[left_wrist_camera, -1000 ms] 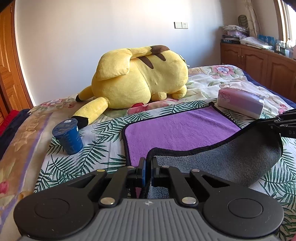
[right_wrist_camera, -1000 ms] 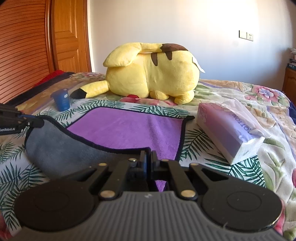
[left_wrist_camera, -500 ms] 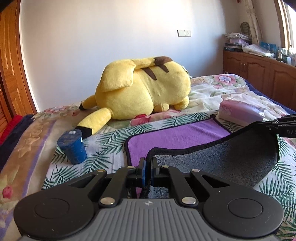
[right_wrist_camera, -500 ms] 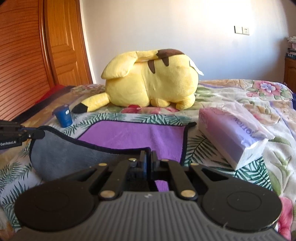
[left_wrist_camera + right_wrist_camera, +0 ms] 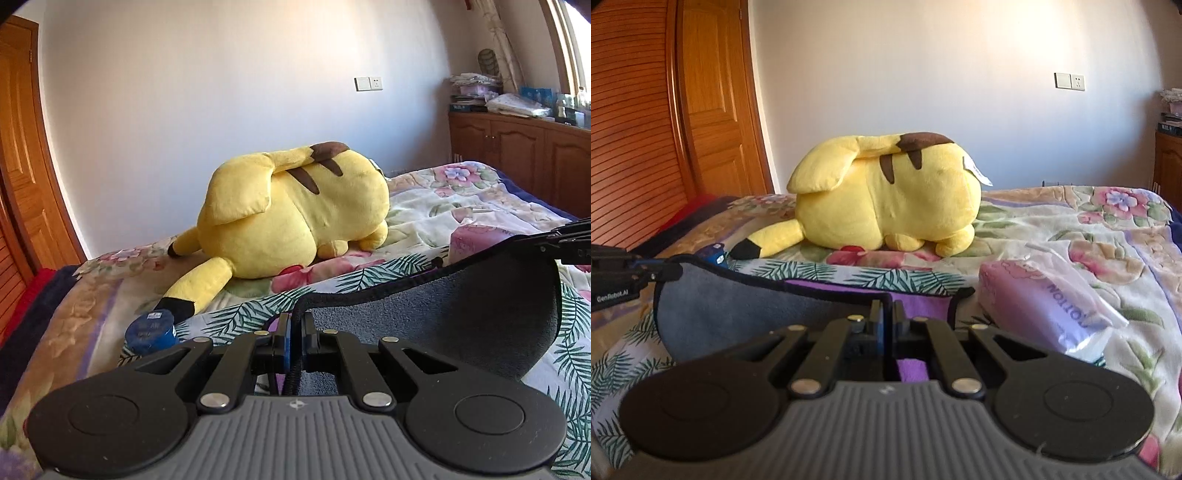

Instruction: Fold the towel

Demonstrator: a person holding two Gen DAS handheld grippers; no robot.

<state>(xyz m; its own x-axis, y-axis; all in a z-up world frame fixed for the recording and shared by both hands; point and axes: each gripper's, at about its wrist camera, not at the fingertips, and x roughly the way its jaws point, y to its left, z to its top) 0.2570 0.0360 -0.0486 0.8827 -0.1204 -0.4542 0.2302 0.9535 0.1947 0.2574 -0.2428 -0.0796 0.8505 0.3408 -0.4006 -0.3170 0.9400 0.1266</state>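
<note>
The towel (image 5: pixel 436 321) is purple on one face, grey on the other, with a black hem. It lies on the bed, its near edge lifted so the grey underside hangs between the two grippers. My left gripper (image 5: pixel 294 325) is shut on the towel's near left corner. My right gripper (image 5: pixel 885 314) is shut on the near right corner. In the right wrist view the grey side (image 5: pixel 738 314) sags left and a strip of purple (image 5: pixel 923 299) shows beyond. Each gripper shows at the edge of the other's view, the right one (image 5: pixel 570 242) and the left one (image 5: pixel 628 275).
A large yellow plush (image 5: pixel 291 218) lies on the bed behind the towel. A blue cup (image 5: pixel 151 330) stands left of the towel. A pink tissue pack (image 5: pixel 1045 306) lies to its right. Wooden cabinets (image 5: pixel 517 155) stand at the right, wooden doors (image 5: pixel 665 129) at the left.
Both grippers have risen and moved forward with the towel's near edge. The grey underside now covers most of the purple face, and the cup and tissue pack sit lower in view.
</note>
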